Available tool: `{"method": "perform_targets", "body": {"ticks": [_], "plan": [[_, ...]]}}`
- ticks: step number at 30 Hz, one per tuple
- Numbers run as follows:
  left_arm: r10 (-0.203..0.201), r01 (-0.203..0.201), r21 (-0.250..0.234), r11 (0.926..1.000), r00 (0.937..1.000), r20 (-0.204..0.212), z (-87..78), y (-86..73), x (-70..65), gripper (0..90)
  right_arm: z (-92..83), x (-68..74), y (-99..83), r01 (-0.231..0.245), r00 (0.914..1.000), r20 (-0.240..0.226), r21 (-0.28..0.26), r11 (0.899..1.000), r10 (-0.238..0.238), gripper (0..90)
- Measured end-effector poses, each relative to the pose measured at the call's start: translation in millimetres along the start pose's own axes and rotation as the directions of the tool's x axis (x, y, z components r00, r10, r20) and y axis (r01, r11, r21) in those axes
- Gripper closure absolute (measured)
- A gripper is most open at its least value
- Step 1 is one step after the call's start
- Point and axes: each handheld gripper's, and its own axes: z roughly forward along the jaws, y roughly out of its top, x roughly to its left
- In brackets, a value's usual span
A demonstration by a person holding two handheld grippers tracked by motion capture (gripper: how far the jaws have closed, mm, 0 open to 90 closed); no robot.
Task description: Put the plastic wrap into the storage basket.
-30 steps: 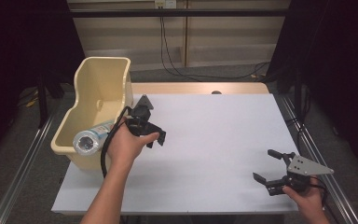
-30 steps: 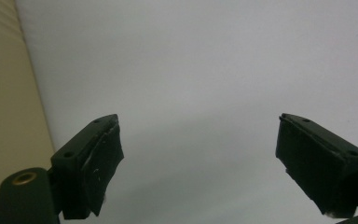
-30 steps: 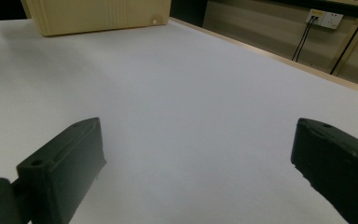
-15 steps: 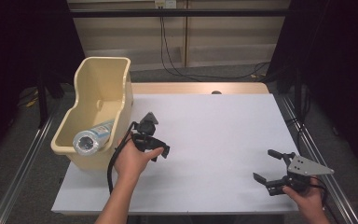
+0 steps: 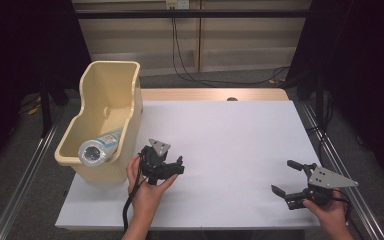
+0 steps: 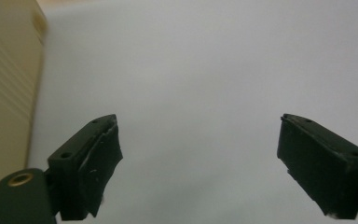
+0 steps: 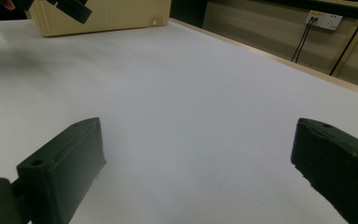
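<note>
White table (image 5: 230,135) carries a cream plastic bin (image 5: 111,85) at its left edge, a clear bottle (image 5: 99,147) lying inside; left gripper (image 5: 162,165) just beside it and right gripper (image 5: 289,181) near the front right corner both hover empty, jaws spread wide

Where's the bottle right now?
In the high view the bottle lies on its side inside the beige bin at the table's left edge, in the bin's near end, just left of the left claw.
</note>
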Motion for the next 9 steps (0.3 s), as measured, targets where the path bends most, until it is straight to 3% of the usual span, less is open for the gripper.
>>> {"method": "perform_targets", "body": {"ticks": [1,2,3,4,6,9], "plan": [[-0.014,0.015,-0.141,0.9900,0.9999,0.006,-3.2,-11.6,-1.8,14.6,0.3,0.4,-0.1,0.002,1.0000,-0.001,0.001,1.000,-0.002,2.2],[-0.014,0.015,-0.141,0.9900,0.9999,0.006,-3.2,-11.6,-1.8,12.4,0.4,0.4,-0.2,0.005,1.0000,-0.002,0.001,1.000,-0.004,2.2],[-0.053,0.058,-0.245,0.9677,0.9983,0.023,-1.4,-22.0,-2.4,11.7,0.4,0.6,-0.3,0.005,1.0000,-0.001,0.003,1.000,-0.005,2.2],[-0.071,0.077,-0.244,0.9666,0.9968,0.036,0.0,-23.3,-2.0,11.7,0.4,0.7,-0.3,0.004,1.0000,-0.001,0.003,1.000,-0.004,2.2],[-0.045,0.046,-0.226,0.9731,0.9989,0.009,3.4,-24.1,-1.7,9.8,0.2,0.7,0.0,0.006,1.0000,0.001,0.002,1.000,-0.006,2.2],[-0.030,0.032,-0.214,0.9762,0.9995,0.011,5.3,-25.1,-1.6,6.2,-0.1,0.6,-0.3,0.011,0.9999,0.000,0.005,1.000,-0.011,2.3]]}}
